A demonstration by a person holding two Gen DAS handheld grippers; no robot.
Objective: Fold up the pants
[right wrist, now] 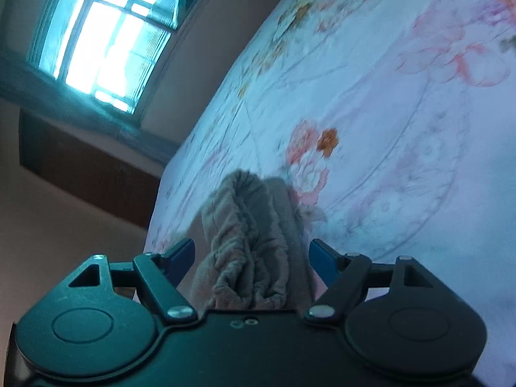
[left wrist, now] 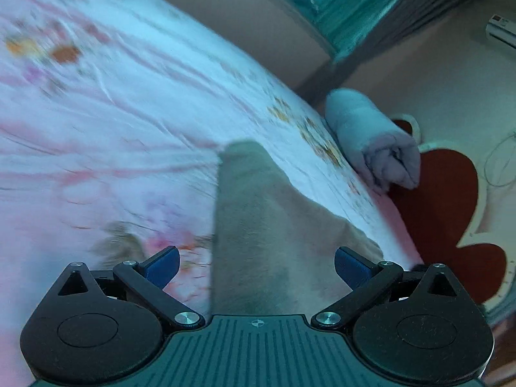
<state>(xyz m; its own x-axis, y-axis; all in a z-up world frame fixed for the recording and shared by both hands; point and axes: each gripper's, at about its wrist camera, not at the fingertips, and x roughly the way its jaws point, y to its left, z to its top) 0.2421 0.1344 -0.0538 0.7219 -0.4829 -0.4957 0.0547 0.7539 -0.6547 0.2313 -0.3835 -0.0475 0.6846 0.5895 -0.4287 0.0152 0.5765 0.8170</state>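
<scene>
The pants are beige-grey and lie on the floral bedsheet. In the left wrist view a flat folded part of the pants [left wrist: 258, 225] runs from between my fingers toward the middle of the bed. My left gripper [left wrist: 257, 266] is open, its blue pads wide apart on either side of the cloth. In the right wrist view the gathered elastic waistband of the pants [right wrist: 248, 242] bunches up between the fingers. My right gripper [right wrist: 251, 258] is open, with the pads clear of the cloth on both sides.
The bedsheet [left wrist: 113, 113] is white and pink with flowers. A rolled grey towel [left wrist: 374, 142] lies at the bed's edge beside a red flower-shaped mat [left wrist: 445, 213]. A window [right wrist: 103, 32] and a dark wooden ledge [right wrist: 80, 164] lie beyond the bed.
</scene>
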